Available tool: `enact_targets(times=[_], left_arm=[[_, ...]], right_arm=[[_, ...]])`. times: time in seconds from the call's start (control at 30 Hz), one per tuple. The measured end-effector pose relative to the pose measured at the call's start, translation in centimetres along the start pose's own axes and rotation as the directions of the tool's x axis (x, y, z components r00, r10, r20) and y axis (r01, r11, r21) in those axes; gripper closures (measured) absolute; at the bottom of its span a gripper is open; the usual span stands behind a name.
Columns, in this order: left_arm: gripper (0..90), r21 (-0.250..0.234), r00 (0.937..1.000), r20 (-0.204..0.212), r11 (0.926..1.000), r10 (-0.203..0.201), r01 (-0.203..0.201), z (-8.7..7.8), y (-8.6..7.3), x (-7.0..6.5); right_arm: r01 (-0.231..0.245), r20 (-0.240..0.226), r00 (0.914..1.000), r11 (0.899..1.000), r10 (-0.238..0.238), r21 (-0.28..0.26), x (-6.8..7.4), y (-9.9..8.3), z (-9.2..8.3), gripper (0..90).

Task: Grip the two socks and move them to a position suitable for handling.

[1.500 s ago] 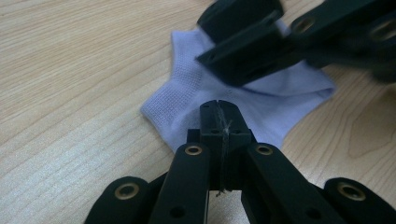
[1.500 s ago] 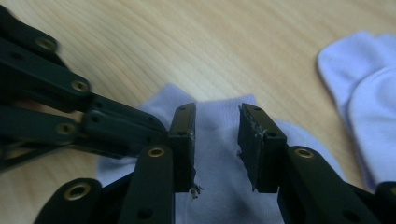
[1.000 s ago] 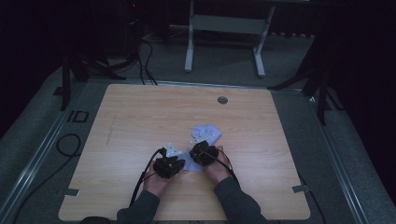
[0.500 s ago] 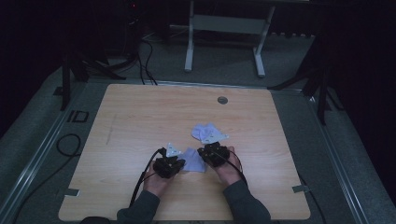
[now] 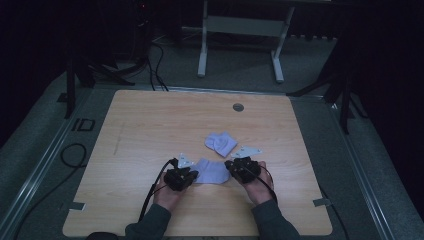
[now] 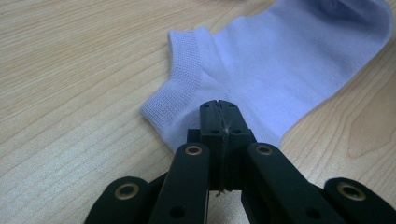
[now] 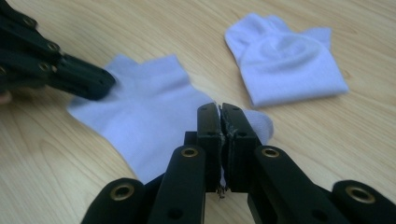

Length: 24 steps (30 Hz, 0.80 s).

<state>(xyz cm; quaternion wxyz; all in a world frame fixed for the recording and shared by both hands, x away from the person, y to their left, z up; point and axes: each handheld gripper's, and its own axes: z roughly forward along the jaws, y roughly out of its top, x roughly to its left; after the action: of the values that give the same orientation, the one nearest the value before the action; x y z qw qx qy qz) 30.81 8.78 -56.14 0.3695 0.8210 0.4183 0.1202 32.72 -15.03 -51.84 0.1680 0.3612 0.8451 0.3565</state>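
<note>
Worktop (image 5: 150, 130): pale wood, lying bare except for two socks near its front middle.

Flat sock (image 5: 212, 171): pale lilac, lying spread on the worktop between the two claws. In the left gripper view its ribbed cuff is sitting up and to the left of the jaw tips, with the body running away to the upper right.

Left claw (image 6: 218, 106): jaws pressed together, pinching the near edge of the flat sock just below the cuff. In the high view the left claw is sitting at the sock's left end, touching it.

Right claw (image 7: 219, 109): jaws together, nipping the near edge of the flat sock; a rounded fold of cloth is bulging just right of the tips. The grip itself is partly hidden by the jaws, so the pinch is probable rather than certain. The left claw is showing at the upper left of this view, lying on the sock's far corner.

Folded sock (image 5: 220, 143): same lilac, bundled, resting beyond the flat sock and apart from it, near neither claw's tips.

Hands (image 5: 167, 196): gripping the claws from the worktop's near edge, sleeves dark.
</note>
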Motion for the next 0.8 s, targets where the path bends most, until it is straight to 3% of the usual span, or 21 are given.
enact_targets(times=[0.8], left_arm=[[89.7,0.002,1.0,0.0,1.0,0.009,-0.009,0.0,0.0,0.0]], right_arm=[[-0.057,0.076,0.9956,0.998,0.054,0.04,-2.3,-3.8,-1.7,83.7]])
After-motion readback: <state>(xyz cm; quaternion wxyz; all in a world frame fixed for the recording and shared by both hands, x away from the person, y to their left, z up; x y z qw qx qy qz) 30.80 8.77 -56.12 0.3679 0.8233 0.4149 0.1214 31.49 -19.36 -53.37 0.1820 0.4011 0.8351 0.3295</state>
